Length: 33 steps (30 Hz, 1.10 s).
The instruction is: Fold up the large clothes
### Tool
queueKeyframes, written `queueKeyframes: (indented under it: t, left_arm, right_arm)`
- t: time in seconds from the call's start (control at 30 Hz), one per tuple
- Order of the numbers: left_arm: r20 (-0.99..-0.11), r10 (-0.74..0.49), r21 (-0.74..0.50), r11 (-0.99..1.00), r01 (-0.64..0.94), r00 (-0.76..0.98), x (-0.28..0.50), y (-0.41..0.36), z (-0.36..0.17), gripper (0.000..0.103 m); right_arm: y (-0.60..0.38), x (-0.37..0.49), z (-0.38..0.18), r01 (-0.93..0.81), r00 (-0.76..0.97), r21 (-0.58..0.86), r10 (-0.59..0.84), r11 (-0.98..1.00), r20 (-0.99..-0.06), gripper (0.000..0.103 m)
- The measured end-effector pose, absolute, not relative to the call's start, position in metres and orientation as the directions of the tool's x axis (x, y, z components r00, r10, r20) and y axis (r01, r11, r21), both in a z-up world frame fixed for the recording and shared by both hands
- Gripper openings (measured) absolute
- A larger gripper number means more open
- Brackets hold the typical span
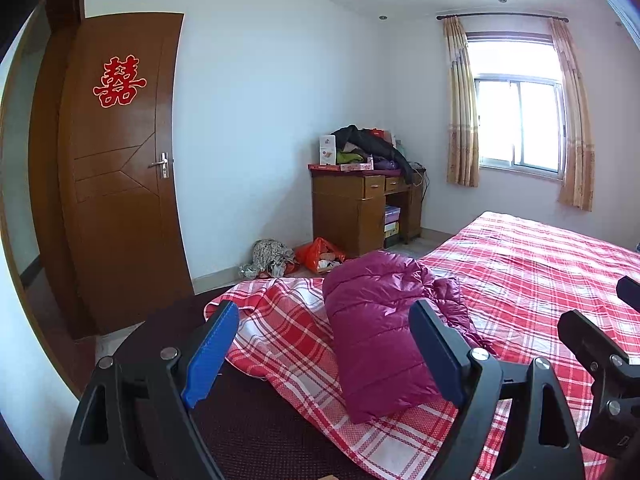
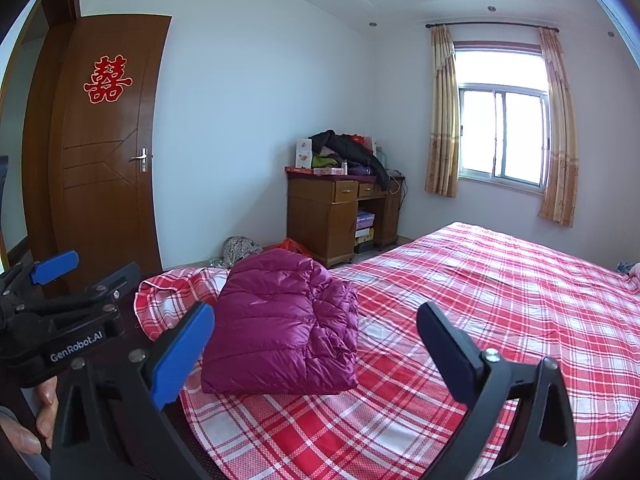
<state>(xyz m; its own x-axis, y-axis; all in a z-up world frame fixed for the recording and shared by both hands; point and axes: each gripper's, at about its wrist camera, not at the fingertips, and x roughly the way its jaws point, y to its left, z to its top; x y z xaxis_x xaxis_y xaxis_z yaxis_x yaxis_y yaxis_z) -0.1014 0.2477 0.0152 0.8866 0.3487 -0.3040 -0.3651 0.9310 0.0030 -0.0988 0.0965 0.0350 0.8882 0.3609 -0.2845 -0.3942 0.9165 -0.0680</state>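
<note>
Left wrist view shows the left gripper (image 1: 324, 344) with its blue fingers spread wide and nothing between them, raised above the near corner of the bed (image 1: 540, 264). The magenta down jacket (image 1: 380, 328) lies straight ahead of it, already bundled into a thick, roughly rectangular packet on the red plaid sheet (image 1: 288, 344), close to the turned-up corner of that sheet. In the right wrist view the right gripper (image 2: 316, 344) is likewise spread and empty, and the jacket sits ahead and to its left, nearer its left blue finger (image 2: 182, 354). The packet's long axis seems to run away from the cameras, toward the far wall. Neither gripper touches the fabric. The left one looks nearer and better centred, so any further tidying probably falls to it.
</note>
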Motion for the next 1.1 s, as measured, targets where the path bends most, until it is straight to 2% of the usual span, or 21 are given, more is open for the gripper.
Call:
queueKeyframes:
  t: [1.1]
  left_arm:
    - [-0.334,0.364,0.053,0.928,-0.368,0.869,-0.099,0.235,0.013,0.087]
  right_arm:
    - [0.08,-0.092,0.034,-0.384,0.88,0.003,0.367,0.923,-0.301,0.103]
